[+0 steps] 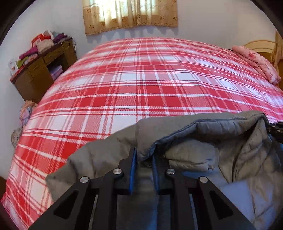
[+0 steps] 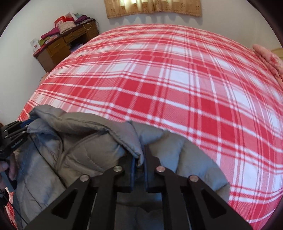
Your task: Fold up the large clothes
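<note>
Right gripper [image 2: 139, 159]: jaws pinched on a hem of the grey padded jacket [image 2: 84, 145] — fabric bunched between the blue pads.
Left gripper [image 2: 16, 131]: at the left edge, clamped on another fold of the jacket, a hand [image 2: 8, 169] below it.
Bed [image 2: 176, 79]: red-and-white plaid cover — the jacket lies at its near edge.
Background: wooden desk [image 2: 65, 46] piled with folded clothes, curtain [image 2: 153, 8] above.

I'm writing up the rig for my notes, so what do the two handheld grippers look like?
Both match: the left gripper and right gripper are matte black linkages with triangular cut-outs, round silver pivot bolts, and flat black fingers lined with blue pads. In the right wrist view, thin black rods show on the left gripper's side, and a dark cable hangs below it.
</note>
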A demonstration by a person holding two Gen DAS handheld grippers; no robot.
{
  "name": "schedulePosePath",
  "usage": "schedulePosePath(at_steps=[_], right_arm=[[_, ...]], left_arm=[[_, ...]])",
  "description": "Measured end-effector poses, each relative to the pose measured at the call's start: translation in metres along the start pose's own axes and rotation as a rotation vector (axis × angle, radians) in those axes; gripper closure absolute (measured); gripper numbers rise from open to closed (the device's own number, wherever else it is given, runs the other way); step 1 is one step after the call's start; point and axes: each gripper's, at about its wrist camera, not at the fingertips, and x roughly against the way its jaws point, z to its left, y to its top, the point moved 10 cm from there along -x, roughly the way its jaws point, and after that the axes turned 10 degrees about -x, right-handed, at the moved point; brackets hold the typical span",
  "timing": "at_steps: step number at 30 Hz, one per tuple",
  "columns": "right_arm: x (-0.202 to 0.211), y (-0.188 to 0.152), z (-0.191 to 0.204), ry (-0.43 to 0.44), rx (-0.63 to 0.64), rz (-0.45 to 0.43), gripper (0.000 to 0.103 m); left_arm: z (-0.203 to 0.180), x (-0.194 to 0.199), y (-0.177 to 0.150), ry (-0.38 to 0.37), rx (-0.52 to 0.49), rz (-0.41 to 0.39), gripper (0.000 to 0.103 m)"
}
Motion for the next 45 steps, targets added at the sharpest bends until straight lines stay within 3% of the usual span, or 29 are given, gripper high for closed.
schedulePosePath(at_steps=[6, 7, 8, 10, 11, 12, 14, 16, 18, 19, 20, 22, 27, 29, 32, 34, 37, 41, 45], right_arm=[[0.004, -0.004, 0.0, -0.044, 0.064, -0.085, 0.094], [0.003, -0.004, 0.001, -0.054, 0.076, -0.094, 0.094], [0.003, -0.004, 0.003, -0.069, 0.098, -0.106, 0.094], [0.002, -0.005, 0.003, -0.082, 0.115, -0.118, 0.094], [0.003, -0.005, 0.003, -0.077, 0.11, -0.125, 0.094], [0.004, -0.005, 0.002, -0.065, 0.1, -0.129, 0.094], [0.008, -0.005, 0.002, -0.04, 0.089, -0.134, 0.094], [0.011, -0.007, 0.002, -0.028, 0.089, -0.129, 0.094], [0.013, -0.013, 0.004, 0.007, 0.097, -0.088, 0.09], [0.016, -0.015, 0.004, 0.01, 0.106, -0.079, 0.087], [0.021, -0.015, 0.002, -0.002, 0.117, -0.083, 0.074], [0.031, -0.014, -0.003, -0.005, 0.117, -0.095, 0.059], [0.066, 0.008, -0.014, 0.088, -0.043, -0.138, 0.059], [0.07, 0.023, -0.015, 0.082, -0.099, -0.158, 0.059], [0.061, 0.044, 0.002, 0.049, -0.077, -0.174, 0.06], [0.04, 0.049, 0.012, 0.034, -0.093, -0.115, 0.059], [0.01, 0.038, 0.025, 0.025, -0.054, -0.031, 0.06], [0.017, 0.002, 0.042, 0.104, 0.031, -0.005, 0.062], [0.014, -0.039, 0.04, -0.033, 0.252, -0.004, 0.065]], left_arm=[[0.01, 0.053, 0.015, 0.02, 0.068, -0.142, 0.085], [0.014, 0.06, 0.024, 0.035, 0.087, -0.17, 0.08], [0.017, 0.063, 0.035, 0.065, 0.094, -0.185, 0.073], [0.022, 0.059, 0.056, 0.14, 0.086, -0.201, 0.024], [0.026, 0.055, 0.064, 0.179, 0.091, -0.21, 0.02], [0.03, 0.045, 0.07, 0.207, 0.1, -0.205, 0.019], [0.028, 0.015, 0.071, 0.184, 0.086, -0.124, 0.019], [0.027, -0.015, 0.058, 0.194, 0.075, -0.026, 0.019], [0.019, -0.026, 0.042, 0.179, 0.042, 0.012, 0.019], [0.015, -0.025, 0.033, 0.191, 0.013, 0.008, 0.019], [0.011, -0.024, 0.027, 0.201, -0.009, 0.008, 0.019], [0.004, -0.023, 0.017, 0.201, -0.048, 0.006, 0.019], [-0.001, -0.022, 0.009, 0.201, -0.069, 0.007, 0.019], [-0.003, -0.025, 0.008, 0.194, -0.068, 0.014, 0.019], [-0.004, -0.026, 0.005, 0.196, -0.072, 0.011, 0.019], [-0.005, -0.025, 0.002, 0.192, -0.069, 0.007, 0.019], [-0.004, -0.023, -0.001, 0.174, -0.06, 0.01, 0.019], [-0.002, -0.002, 0.002, 0.112, -0.028, -0.017, 0.019], [0.002, 0.033, 0.029, 0.076, 0.038, -0.133, 0.019]])
